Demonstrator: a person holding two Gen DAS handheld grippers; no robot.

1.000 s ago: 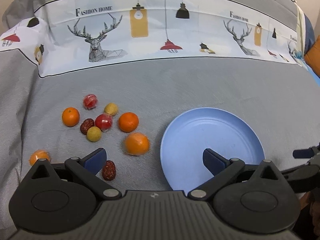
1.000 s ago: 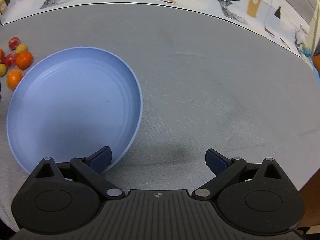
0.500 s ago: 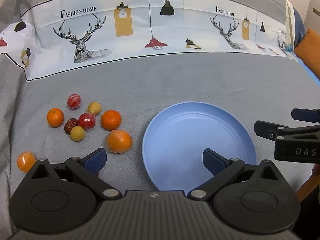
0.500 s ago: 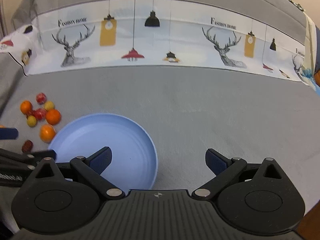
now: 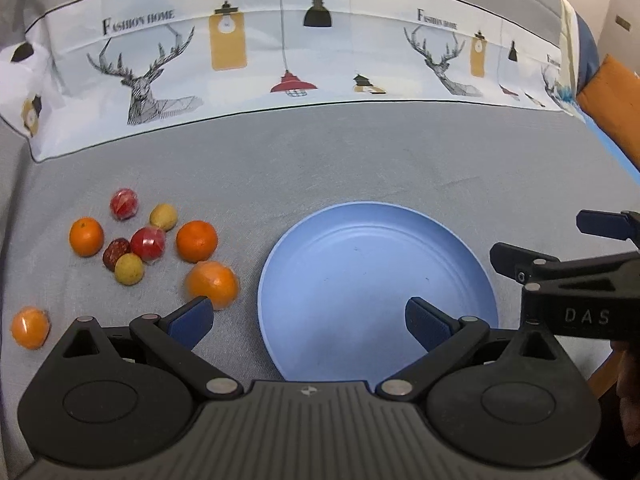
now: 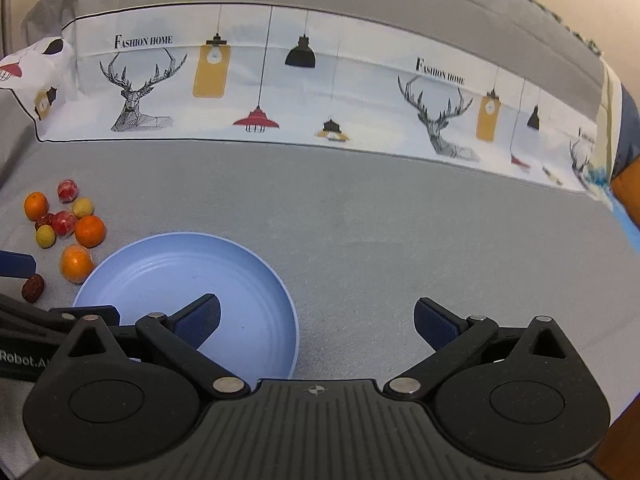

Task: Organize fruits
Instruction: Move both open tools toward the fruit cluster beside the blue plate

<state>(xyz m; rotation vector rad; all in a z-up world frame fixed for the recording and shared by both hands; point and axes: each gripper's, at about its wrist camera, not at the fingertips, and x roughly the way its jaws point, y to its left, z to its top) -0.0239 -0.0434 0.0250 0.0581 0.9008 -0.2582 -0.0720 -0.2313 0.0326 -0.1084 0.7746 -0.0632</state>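
Fruit lies loose on the grey bed cover, left of the empty blue plate; my left tongs hang wide and empty, their left pad just beside the nearest orange, so I judge that hand nearer. My right tongs, also wide and empty, sit right of the plate. Print on the cover reads "FASHION HOME"; the right tool shows "DAS".

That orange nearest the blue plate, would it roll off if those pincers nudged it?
Probably. The orange is round and rests loose on grey fabric, so a push would likely send it rolling, though the soft cloth may slow it. Its shine suggests a wrapper, perhaps slippery between the fingers. It looks firm enough for a gentle squeeze.
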